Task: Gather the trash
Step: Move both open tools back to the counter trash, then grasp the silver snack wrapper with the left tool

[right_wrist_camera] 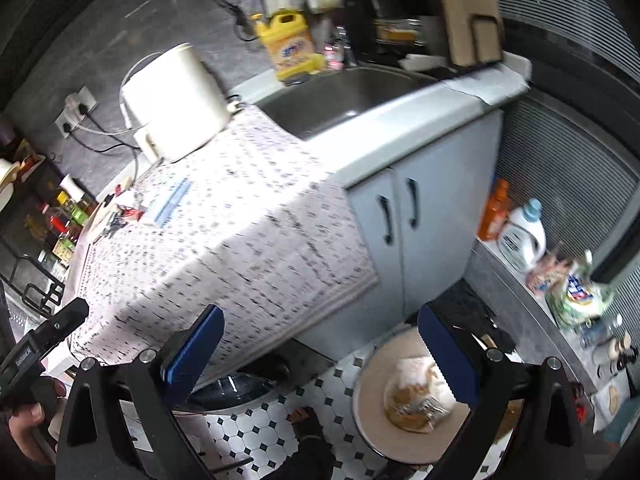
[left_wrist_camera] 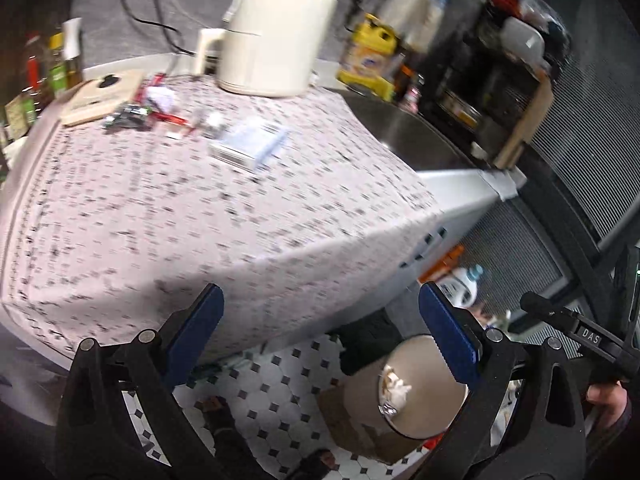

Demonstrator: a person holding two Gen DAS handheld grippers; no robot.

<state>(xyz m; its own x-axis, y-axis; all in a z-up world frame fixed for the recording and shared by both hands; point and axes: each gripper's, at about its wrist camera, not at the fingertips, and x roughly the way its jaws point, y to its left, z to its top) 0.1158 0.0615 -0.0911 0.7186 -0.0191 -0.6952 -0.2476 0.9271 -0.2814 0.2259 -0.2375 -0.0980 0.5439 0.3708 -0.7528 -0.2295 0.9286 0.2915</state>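
Gaping blue-padded left gripper [left_wrist_camera: 320, 328] frames round bin [left_wrist_camera: 420, 392] holding crumpled scraps.

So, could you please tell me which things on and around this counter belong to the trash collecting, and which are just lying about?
Part of the job:
- round bin on the floor, crumpled waste inside
- red wrappers on the cloth
- crumpled white paper

Just lying about:
- cream appliance
- yellow detergent bottle
- white laundry bottle
- wooden board
- sink

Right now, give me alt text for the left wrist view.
Open left gripper, nothing between its blue pads, above a round tan bin holding crumpled trash on the tiled floor. Behind, a patterned tablecloth carries wrappers, a white box and a cream air fryer.
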